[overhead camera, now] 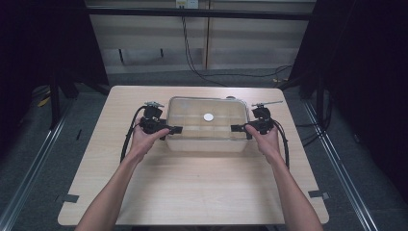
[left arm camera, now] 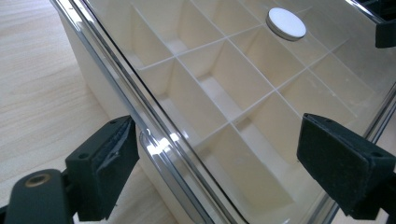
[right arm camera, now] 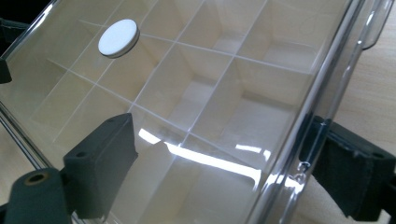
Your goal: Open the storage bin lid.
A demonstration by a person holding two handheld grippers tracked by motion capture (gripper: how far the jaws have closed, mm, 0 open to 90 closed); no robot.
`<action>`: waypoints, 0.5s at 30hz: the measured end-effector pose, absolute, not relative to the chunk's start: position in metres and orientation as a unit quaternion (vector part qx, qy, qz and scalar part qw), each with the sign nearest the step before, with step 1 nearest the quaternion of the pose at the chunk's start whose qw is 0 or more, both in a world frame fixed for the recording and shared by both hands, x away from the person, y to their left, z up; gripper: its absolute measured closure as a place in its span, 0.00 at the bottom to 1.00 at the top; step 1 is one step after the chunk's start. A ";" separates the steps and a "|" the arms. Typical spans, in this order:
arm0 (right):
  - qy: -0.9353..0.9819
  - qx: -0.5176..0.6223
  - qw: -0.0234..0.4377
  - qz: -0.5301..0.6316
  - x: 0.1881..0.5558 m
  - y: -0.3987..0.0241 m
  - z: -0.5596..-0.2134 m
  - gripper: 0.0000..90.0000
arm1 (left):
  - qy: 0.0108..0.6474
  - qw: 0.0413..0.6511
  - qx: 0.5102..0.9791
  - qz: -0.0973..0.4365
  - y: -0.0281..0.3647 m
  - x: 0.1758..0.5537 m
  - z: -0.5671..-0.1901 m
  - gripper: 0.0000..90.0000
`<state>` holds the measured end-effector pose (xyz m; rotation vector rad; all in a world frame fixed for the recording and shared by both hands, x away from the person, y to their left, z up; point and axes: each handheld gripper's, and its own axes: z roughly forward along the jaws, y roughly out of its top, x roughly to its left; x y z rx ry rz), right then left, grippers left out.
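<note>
The clear plastic box [overhead camera: 208,124] sits on the light wooden tabletop [overhead camera: 192,178], toward its far middle. At the box's left end, the left claw [overhead camera: 174,130] is held by the person's left hand [overhead camera: 143,139]. In the left gripper view its jaws stand wide apart, straddling the box's corner, one jaw outside the rim and one over the lid, gripping nothing. Inside the box, white dividers [left arm camera: 219,84] form a grid of compartments. A small white disc [overhead camera: 208,117] rests on the lid's centre. At the box's right end, the right claw [overhead camera: 239,128], in the right hand [overhead camera: 265,138], is likewise wide open across the rim, closed on nothing.
</note>
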<state>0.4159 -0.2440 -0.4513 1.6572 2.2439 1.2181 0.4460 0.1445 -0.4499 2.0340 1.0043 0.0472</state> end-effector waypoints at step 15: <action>0.724 0.550 0.079 0.408 0.408 -0.246 -0.447 0.27 | 0.404 0.431 0.807 0.018 0.149 0.441 -0.450 0.19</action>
